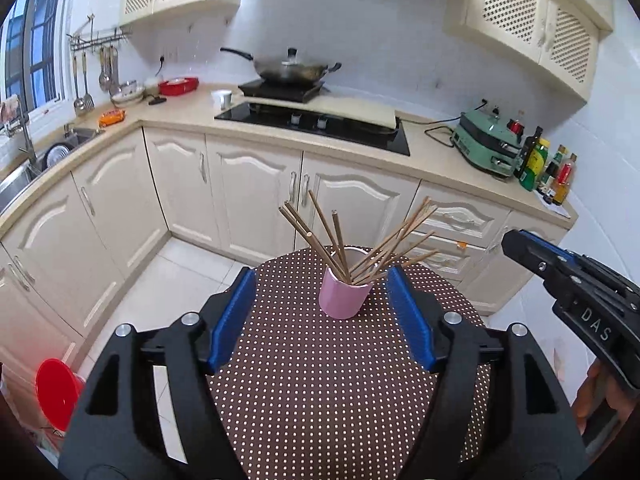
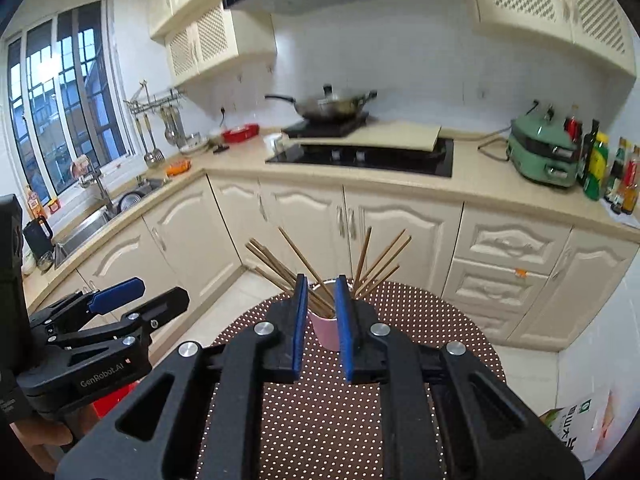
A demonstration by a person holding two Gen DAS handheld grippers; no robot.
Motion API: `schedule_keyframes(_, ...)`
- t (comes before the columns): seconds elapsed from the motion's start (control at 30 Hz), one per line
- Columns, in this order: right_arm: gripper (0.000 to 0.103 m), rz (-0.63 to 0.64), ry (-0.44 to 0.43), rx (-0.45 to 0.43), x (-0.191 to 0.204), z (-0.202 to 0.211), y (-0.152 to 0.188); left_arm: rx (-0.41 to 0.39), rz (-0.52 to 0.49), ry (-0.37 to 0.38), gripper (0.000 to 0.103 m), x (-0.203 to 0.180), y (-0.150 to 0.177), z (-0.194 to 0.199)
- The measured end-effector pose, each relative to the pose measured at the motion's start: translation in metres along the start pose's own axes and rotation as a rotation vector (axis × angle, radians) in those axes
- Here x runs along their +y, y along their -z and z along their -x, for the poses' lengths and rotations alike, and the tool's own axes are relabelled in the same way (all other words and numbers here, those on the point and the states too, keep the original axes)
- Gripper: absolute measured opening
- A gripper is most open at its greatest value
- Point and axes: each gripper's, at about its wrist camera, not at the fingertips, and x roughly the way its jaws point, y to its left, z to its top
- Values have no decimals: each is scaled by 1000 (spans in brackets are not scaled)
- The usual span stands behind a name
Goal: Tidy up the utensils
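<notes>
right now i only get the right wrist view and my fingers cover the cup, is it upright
Observer: yes, the left wrist view shows the pink cup upright on the dotted cloth, chopsticks fanned out of it
Operator: any sticks lying on the cloth
Observer: none on the part of the cloth that view shows
Operator: anything between the left pads
Observer: no, the left gripper is wide open, the cup ahead of it and untouched
</notes>
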Motion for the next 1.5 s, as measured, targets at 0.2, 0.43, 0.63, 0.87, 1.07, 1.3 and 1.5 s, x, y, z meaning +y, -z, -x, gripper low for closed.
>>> schedule_keyframes(0.2, 23, 45, 3, -45, 7, 31, 11, -59, -39, -36, 77, -14, 9, 36)
schedule_keyframes(0.43, 39, 83, -20, -74, 3, 60, 25, -132, -24, -81, 83, -30, 21, 75)
schedule_keyframes(0.63, 52, 119, -37, -78, -3, 88, 44, -204, -13, -131, 89, -56, 41, 115)
schedule_keyframes(0.87, 68, 117, -79, -113, -11, 129, 61, -254, -8, -175, 92, -81, 62, 158)
schedule_keyframes(1.07, 78, 122, -97, -157, -11, 163, 64, -288, -2, -199, 93, -90, 76, 193)
schedule_keyframes(1.3, 80, 118, -107, -184, -8, 190, 71, -317, -9, -231, 95, -100, 86, 224)
schedule_keyframes(1.5, 81, 126, -107, -197, 3, 207, 72, -343, -17, -240, 95, -103, 91, 245)
